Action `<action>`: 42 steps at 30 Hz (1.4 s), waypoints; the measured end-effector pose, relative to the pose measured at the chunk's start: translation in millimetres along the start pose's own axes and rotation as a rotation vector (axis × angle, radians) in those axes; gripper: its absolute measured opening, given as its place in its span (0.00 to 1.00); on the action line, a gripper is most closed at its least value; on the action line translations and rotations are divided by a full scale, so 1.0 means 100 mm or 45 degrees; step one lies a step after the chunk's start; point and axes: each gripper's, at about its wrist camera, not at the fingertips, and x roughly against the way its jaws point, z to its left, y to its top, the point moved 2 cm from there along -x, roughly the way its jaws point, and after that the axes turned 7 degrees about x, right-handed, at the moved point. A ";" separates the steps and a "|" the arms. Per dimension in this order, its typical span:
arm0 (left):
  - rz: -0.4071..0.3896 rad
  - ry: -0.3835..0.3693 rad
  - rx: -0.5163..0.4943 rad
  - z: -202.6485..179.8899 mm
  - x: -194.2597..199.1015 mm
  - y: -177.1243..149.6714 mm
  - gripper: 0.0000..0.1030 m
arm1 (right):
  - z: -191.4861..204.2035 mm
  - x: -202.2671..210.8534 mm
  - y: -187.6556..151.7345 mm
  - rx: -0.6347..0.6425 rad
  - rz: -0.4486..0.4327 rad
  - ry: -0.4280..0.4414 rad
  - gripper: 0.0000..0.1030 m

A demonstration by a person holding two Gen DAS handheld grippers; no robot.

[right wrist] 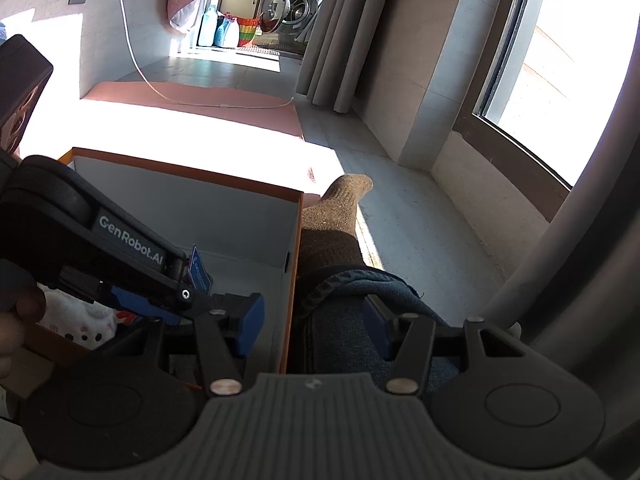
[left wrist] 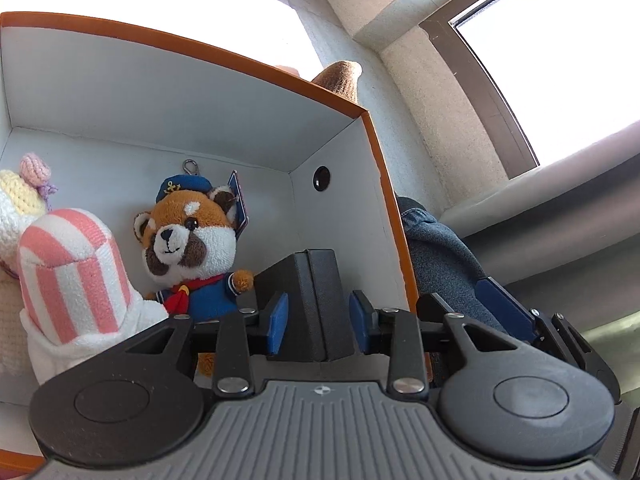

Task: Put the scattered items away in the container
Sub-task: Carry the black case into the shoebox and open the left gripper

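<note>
The left gripper [left wrist: 318, 322] hung inside the orange-rimmed box [left wrist: 256, 66], nose tilted down, and a black case [left wrist: 314, 304] stood on edge between its blue pads [left wrist: 278, 322]. Daylight showed on both sides of the case, so the pads flanked it without pressing; I'd call that a release in progress, the case already resting on the box floor at the near right corner. Just left of it sat the red panda plush [left wrist: 190, 242] in its sailor suit, and further left the pink-striped plush [left wrist: 74, 268], with a knitted toy behind that.

The case was standing tall and thin, and that was the worry. To finish well, the gripper wanted to back straight up and out along its own line, no sideways swing, or a pad could clip the case and tip it onto the panda.

The right gripper [right wrist: 314, 330] waited outside, its fingers spread and empty, straddling the box's right wall above the person's denim leg [right wrist: 352, 304]. Best kept still there until the left was clear.
</note>
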 end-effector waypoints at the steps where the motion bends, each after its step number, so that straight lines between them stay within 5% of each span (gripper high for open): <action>1: 0.010 0.012 0.000 0.00 -0.04 0.00 0.37 | -0.01 0.00 0.00 -0.006 0.002 -0.002 0.56; 9: 0.046 0.077 -0.011 0.01 -0.15 -0.09 0.37 | -0.07 -0.03 -0.01 -0.035 0.018 -0.012 0.56; 18: -0.013 0.336 -0.076 0.09 0.08 -0.02 0.33 | -0.05 -0.03 0.00 -0.024 0.008 -0.011 0.56; 20: -0.015 0.379 -0.080 0.12 0.07 -0.01 0.30 | -0.04 -0.02 0.00 -0.024 0.007 -0.010 0.57; 22: 0.005 0.462 -0.117 0.12 0.02 -0.03 0.16 | -0.06 -0.02 0.00 -0.031 0.006 -0.010 0.57; 24: 0.001 0.499 -0.174 0.09 -0.02 -0.08 0.15 | -0.07 -0.02 0.00 -0.042 0.007 -0.010 0.57; 31: -0.105 0.376 -0.091 0.05 0.18 -0.07 0.16 | -0.05 -0.03 0.00 -0.055 0.014 -0.009 0.57; 36: -0.120 0.205 -0.100 -0.08 0.25 -0.03 0.16 | -0.02 -0.04 0.00 -0.044 0.023 -0.001 0.57; 42: -0.061 0.221 -0.138 -0.13 0.06 -0.13 0.22 | -0.02 -0.04 -0.02 -0.042 0.040 0.011 0.55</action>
